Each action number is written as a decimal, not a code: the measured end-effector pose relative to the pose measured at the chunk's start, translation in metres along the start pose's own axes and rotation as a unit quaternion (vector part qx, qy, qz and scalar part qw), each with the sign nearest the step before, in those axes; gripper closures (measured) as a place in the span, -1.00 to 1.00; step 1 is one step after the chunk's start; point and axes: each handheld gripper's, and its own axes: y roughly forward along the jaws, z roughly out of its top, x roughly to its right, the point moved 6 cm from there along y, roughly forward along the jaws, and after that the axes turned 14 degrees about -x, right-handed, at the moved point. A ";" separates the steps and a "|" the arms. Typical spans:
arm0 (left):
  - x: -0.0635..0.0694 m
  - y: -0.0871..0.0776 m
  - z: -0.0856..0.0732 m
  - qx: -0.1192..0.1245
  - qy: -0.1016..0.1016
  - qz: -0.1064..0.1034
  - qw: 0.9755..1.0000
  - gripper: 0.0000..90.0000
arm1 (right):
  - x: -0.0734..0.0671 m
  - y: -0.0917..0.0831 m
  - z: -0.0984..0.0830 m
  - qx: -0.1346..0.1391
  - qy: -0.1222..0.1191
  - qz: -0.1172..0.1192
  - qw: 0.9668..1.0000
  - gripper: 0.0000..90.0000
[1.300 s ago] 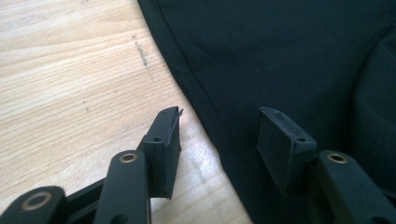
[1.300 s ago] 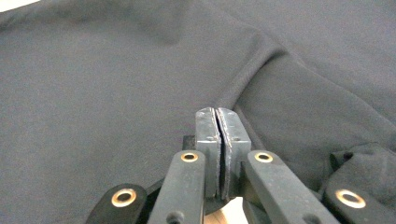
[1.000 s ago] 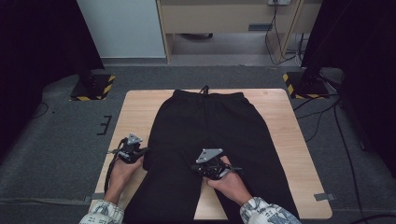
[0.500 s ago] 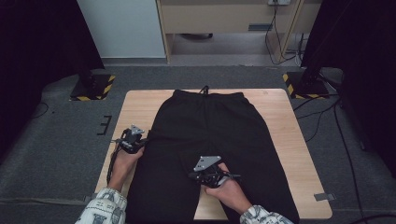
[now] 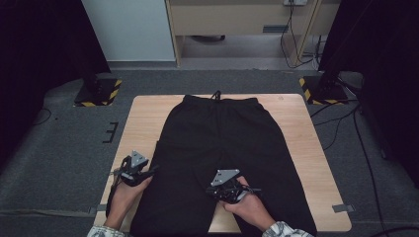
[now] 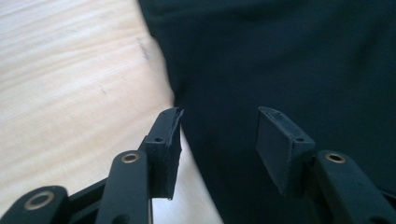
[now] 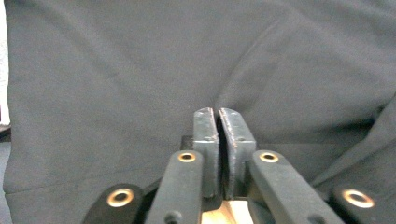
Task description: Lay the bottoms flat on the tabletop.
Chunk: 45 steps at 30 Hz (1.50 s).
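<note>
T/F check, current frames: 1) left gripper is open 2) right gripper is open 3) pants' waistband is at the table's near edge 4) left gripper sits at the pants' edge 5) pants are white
1) Left gripper is open: true.
2) Right gripper is open: false, its jaws are together.
3) Pants' waistband is at the near edge of the table: false, it lies at the far edge, legs toward the person.
4) Left gripper sits at the pants' edge: true, one jaw over wood, one over cloth.
5) Pants are white: false, black.
</note>
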 end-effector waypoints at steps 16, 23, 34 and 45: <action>0.048 -0.016 -0.037 -0.043 0.044 -0.038 0.997 0.28 | 0.064 -0.030 -0.009 0.037 0.097 -0.103 0.989 -0.18; 0.069 -0.025 -0.048 -0.048 0.045 -0.068 0.996 0.27 | 0.076 -0.023 -0.015 0.030 0.112 -0.113 0.987 -0.28; 0.019 -0.004 0.021 0.011 0.041 -0.013 0.999 -0.39 | 0.140 -0.086 -0.050 0.068 0.182 -0.182 0.964 -0.38; 0.000 0.039 0.044 -0.002 0.009 0.004 1.000 -0.39 | 0.227 -0.100 -0.119 0.015 0.298 -0.245 0.922 0.00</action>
